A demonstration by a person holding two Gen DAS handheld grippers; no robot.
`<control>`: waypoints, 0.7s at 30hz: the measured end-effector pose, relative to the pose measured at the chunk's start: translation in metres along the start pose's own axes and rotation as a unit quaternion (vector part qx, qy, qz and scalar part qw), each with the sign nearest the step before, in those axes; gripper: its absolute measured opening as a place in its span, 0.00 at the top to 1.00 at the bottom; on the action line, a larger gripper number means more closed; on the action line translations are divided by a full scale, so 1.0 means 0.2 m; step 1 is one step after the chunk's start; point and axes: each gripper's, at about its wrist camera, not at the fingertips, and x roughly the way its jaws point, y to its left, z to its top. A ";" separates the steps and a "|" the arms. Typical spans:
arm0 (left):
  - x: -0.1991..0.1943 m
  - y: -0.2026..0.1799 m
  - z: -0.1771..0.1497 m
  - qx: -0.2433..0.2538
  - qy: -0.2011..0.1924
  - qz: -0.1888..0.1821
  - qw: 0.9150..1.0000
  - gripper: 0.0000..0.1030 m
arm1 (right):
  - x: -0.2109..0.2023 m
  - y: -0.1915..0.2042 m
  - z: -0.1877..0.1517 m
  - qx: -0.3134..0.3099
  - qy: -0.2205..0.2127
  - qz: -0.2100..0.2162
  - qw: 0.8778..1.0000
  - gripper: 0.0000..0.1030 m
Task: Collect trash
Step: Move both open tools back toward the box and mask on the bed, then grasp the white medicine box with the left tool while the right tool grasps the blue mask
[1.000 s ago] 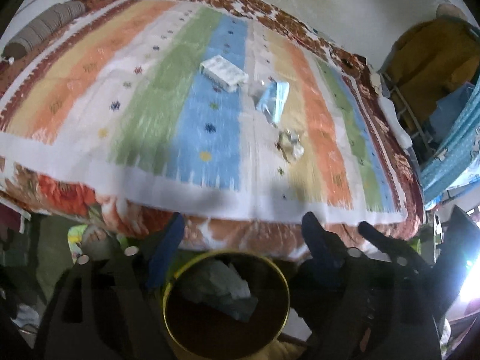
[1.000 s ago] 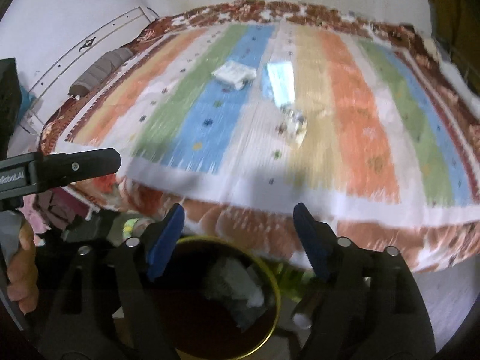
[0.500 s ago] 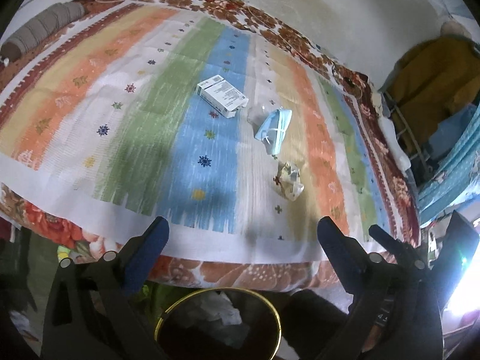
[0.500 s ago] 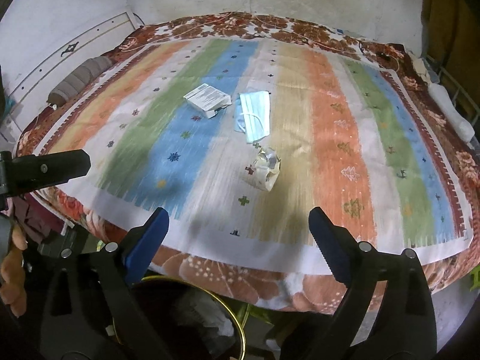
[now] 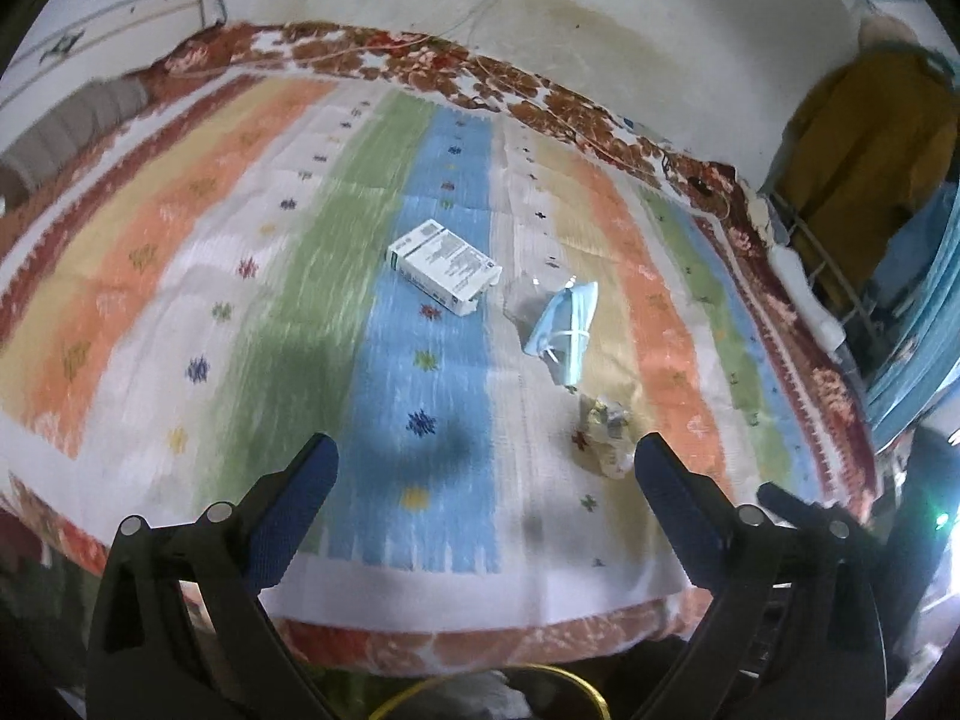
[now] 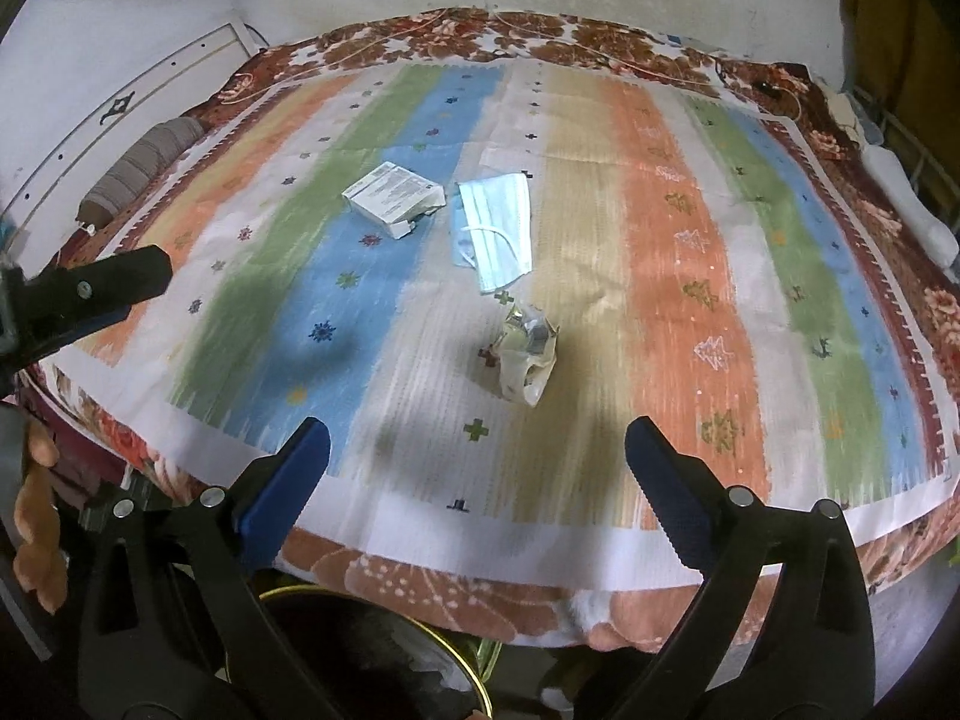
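Right wrist view: right hand-held gripper [image 6: 477,468] jaws opening, empty; left hand-held gripper [image 5: 486,489] jaws apart, empty. Crumpled wrapper [image 6: 527,354] lies just nearer than the face mask [image 6: 495,231]. Risk: a hasty pinch snags the bedspread [image 6: 678,276].

dim indoor light; fisheye bending and dark vignette at the edges. motion blur smears the striped bedspread [image 5: 420,360], where soft shadows fall. white glare [image 5: 951,546] at the left view's right edge.

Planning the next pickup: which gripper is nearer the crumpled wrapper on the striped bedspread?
Right. The right gripper faces the crumpled wrapper squarely; the left gripper sits off to its left.
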 end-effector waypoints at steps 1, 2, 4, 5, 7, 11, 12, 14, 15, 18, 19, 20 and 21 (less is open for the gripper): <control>0.01 -0.01 0.01 0.002 -0.006 0.006 1.000 0.06 | 0.01 0.00 0.01 0.000 0.000 0.000 1.000 0.09; 0.00 -0.02 0.01 0.003 -0.010 0.000 1.000 0.06 | 0.01 0.00 0.01 0.001 -0.002 -0.001 1.000 0.09; 0.01 -0.02 0.03 -0.001 -0.010 -0.010 1.000 0.06 | 0.03 -0.01 0.03 0.002 -0.003 -0.002 1.000 0.09; 0.02 -0.02 0.04 -0.004 -0.012 -0.009 1.000 0.06 | 0.05 -0.01 0.04 0.002 -0.001 -0.002 1.000 0.09; 0.04 -0.03 0.05 -0.005 -0.015 -0.010 1.000 0.06 | 0.08 -0.02 0.04 0.004 0.003 -0.003 1.000 0.09; 0.10 -0.04 0.09 -0.001 -0.010 -0.006 1.000 0.06 | 0.15 -0.04 0.07 0.010 0.017 0.002 1.000 0.09; 0.12 -0.04 0.11 0.000 -0.010 -0.001 1.000 0.06 | 0.16 -0.04 0.07 0.010 0.019 0.000 1.000 0.09; 0.16 -0.04 0.13 0.002 -0.008 0.004 1.000 0.06 | 0.19 -0.05 0.08 0.009 0.021 0.001 1.000 0.09; 0.18 -0.04 0.14 0.001 -0.006 0.008 1.000 0.06 | 0.20 -0.05 0.09 0.008 0.022 -0.001 1.000 0.09; 0.24 -0.03 0.18 -0.002 -0.006 0.015 1.000 0.06 | 0.25 -0.06 0.11 0.007 0.021 -0.005 1.000 0.09; 0.26 -0.03 0.19 -0.001 -0.006 0.017 1.000 0.06 | 0.26 -0.07 0.12 0.008 0.020 -0.005 1.000 0.09; 0.28 -0.03 0.20 0.000 -0.004 0.019 1.000 0.06 | 0.27 -0.07 0.12 0.010 0.017 -0.005 1.000 0.09; 0.31 -0.03 0.21 0.002 -0.004 0.022 1.000 0.06 | 0.28 -0.08 0.13 0.011 0.015 -0.005 1.000 0.09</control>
